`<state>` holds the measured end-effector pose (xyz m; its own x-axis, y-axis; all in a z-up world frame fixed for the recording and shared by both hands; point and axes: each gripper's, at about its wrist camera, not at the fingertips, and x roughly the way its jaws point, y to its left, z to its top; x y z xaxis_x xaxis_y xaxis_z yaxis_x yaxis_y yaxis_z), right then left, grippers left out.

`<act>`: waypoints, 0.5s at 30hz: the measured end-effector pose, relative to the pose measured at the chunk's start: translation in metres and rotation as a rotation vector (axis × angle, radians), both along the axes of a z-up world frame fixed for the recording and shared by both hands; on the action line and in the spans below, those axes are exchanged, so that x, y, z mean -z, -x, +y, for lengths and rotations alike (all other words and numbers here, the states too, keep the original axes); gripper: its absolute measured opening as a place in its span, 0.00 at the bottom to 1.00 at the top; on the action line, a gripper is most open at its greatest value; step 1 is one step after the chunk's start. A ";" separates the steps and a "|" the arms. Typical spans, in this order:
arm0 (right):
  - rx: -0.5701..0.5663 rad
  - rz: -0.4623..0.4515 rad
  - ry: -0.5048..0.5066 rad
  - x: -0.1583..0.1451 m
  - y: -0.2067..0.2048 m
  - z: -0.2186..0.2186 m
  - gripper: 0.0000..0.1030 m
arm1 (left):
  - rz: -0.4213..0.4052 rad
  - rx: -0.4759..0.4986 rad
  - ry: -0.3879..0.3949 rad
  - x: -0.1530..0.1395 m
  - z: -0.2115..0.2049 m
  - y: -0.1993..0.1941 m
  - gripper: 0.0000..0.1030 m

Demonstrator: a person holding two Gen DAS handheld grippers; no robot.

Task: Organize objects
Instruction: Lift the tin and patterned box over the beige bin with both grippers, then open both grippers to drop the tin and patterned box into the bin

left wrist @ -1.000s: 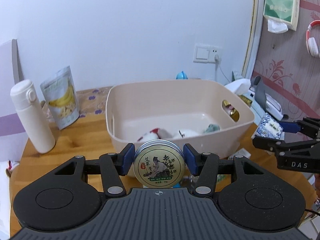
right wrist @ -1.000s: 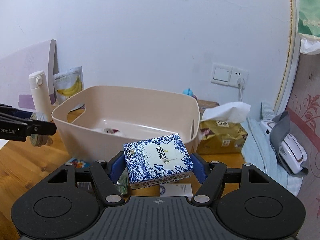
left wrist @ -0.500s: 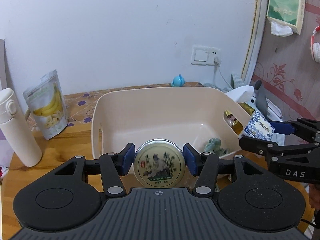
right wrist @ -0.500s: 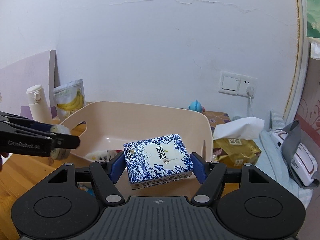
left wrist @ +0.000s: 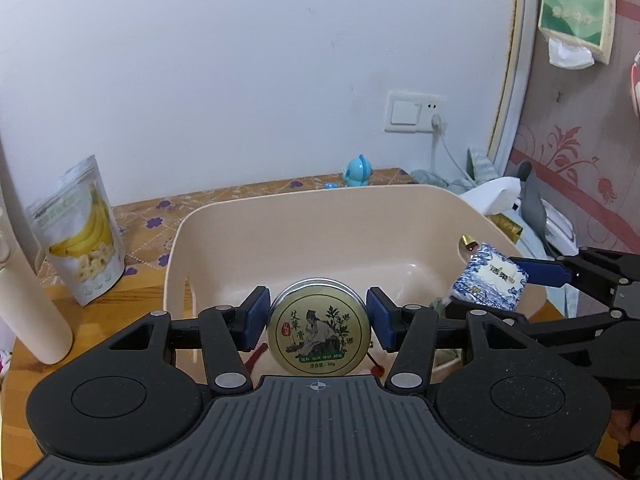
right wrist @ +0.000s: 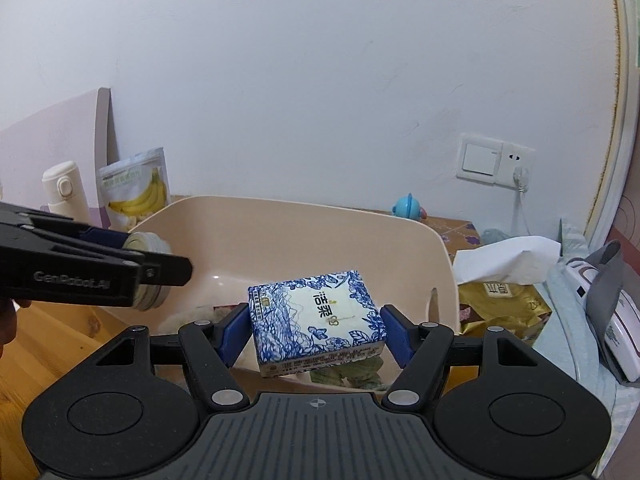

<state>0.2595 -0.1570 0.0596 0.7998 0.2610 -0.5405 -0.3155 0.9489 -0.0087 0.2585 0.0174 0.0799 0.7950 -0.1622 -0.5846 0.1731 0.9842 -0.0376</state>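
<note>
Clamping a round gold tin between its blue pads, the left gripper holds it over the near wall of the beige bin, at 6 o'clock of the left wrist view. At 3 o'clock there, the right gripper squeezes a blue-and-white tissue pack above the bin's right side. Beyond, a few small items already lie on the bin floor, too hidden to name. Farther, at 9 o'clock, a banana chip pouch and a cream bottle stand outside on the wooden table. I judge the sorting partway done: both held items await release, the pouch and bottle perhaps next.
</note>
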 end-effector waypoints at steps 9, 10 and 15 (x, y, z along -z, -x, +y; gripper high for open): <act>-0.007 0.042 0.033 0.012 -0.012 0.009 0.65 | 0.058 -0.015 -0.026 0.020 -0.006 -0.020 0.53; -0.005 0.050 0.037 0.014 -0.013 0.009 0.65 | 0.065 -0.017 -0.028 0.022 -0.006 -0.021 0.53; 0.007 0.059 0.031 0.014 -0.017 0.007 0.71 | 0.108 -0.019 -0.053 0.030 -0.007 -0.025 0.53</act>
<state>0.2760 -0.1504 0.0460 0.7679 0.2377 -0.5948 -0.3093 0.9508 -0.0194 0.2832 0.0106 0.0502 0.7296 -0.1144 -0.6742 0.1522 0.9883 -0.0030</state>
